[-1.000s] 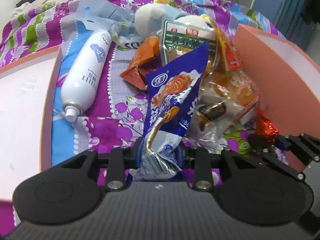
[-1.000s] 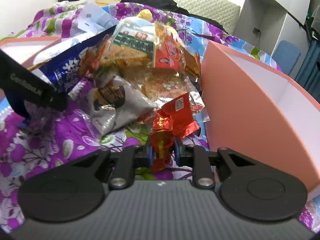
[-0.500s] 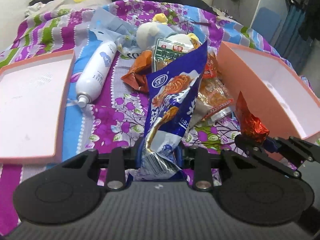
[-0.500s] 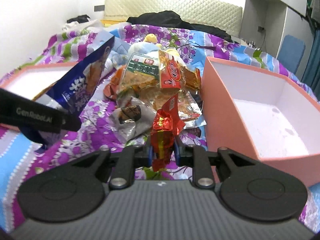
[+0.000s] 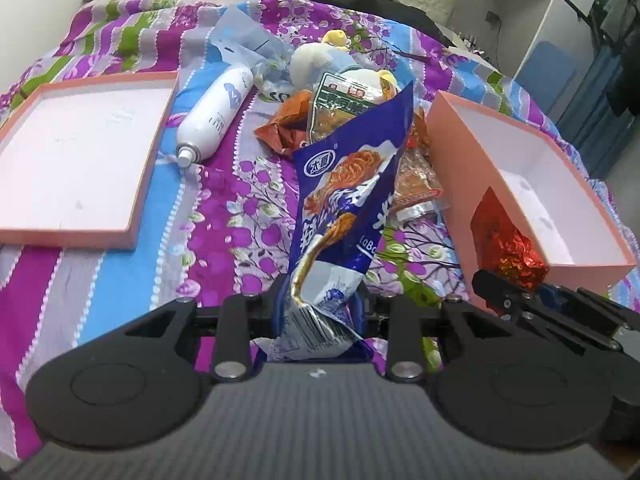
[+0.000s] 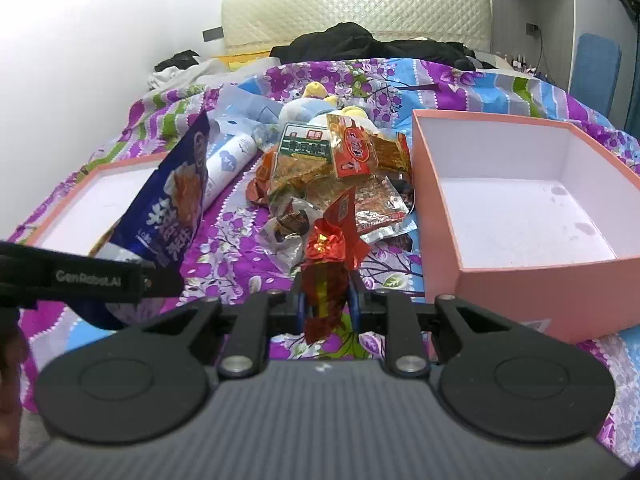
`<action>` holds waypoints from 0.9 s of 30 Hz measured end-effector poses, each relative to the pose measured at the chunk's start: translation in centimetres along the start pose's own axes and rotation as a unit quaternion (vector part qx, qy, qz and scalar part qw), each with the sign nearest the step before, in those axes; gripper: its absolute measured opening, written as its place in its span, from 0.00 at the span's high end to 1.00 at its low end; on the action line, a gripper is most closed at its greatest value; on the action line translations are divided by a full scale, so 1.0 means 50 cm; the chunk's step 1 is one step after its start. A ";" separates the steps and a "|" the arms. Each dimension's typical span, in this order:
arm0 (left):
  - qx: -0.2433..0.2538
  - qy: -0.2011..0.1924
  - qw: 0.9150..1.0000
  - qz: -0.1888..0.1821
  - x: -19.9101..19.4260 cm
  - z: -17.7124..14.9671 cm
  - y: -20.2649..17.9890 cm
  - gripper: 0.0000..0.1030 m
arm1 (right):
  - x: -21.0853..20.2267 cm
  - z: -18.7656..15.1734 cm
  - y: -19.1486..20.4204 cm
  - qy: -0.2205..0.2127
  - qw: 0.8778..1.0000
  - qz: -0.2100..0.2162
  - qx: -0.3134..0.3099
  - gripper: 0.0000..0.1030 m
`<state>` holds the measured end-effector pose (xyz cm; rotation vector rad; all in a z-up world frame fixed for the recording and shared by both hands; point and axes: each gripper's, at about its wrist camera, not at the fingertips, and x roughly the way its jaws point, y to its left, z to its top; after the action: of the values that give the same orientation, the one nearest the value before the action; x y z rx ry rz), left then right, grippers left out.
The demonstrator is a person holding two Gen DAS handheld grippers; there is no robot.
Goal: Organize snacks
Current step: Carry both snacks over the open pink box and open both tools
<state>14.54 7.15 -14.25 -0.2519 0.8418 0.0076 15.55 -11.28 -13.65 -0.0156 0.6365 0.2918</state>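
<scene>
Tongs: we hold two. Our left gripper (image 5: 320, 300) pinches the lower end of the blue snack bag (image 5: 348, 200); our right gripper (image 6: 326, 300) pinches the red foil snack (image 6: 328, 256) by its lower end. Both pairs of jaws are pressed in on their packets, and both packets hang clear of the bedspread.

Bedspread (image 5: 240, 208): purple and blue floral cloth; everything lies on it.

Deep pink box (image 6: 516, 200): it sits to the right of the snacks, open, white inside. We see nothing in it yet.

Shallow pink lid or tray (image 5: 76, 160): it lies to the left, also bare inside.

Progress: we judge the task barely begun. Two packets are lifted, none is stowed, and the pile remains to be sorted.

Snack pile (image 6: 340, 176): a loose heap between the two pink containers, just beside the deep box's left wall. It holds a green-labelled packet, orange and red packets, and clear wrappers, overlapping and tilted.

Blue snack bag: the largest packet, glossy dark blue with white characters and a picture of fried food, standing upright above our left jaws, creased and silvery at the pinched end.

White spray bottle (image 5: 216, 116): it lies on its side left of the pile; probably not a snack.

Plush toy (image 5: 320, 60): it rests behind the pile.

Red foil snack: small, crinkled, shiny red and gold, near the deep box's front corner.
</scene>
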 end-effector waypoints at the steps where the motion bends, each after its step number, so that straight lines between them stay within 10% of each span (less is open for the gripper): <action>1: -0.003 0.000 1.000 -0.001 -0.010 -0.002 -0.003 0.65 | -0.006 0.001 -0.001 0.000 1.000 0.001 0.001 0.77; 27: 0.001 -0.067 0.995 -0.076 -0.147 0.167 -0.152 0.65 | -0.144 0.145 -0.104 -0.096 0.995 -0.012 0.022 0.77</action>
<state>16.56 2.33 -1.83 -0.3101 0.6872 -0.1164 15.68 -17.40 -3.95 0.0456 0.4515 0.2528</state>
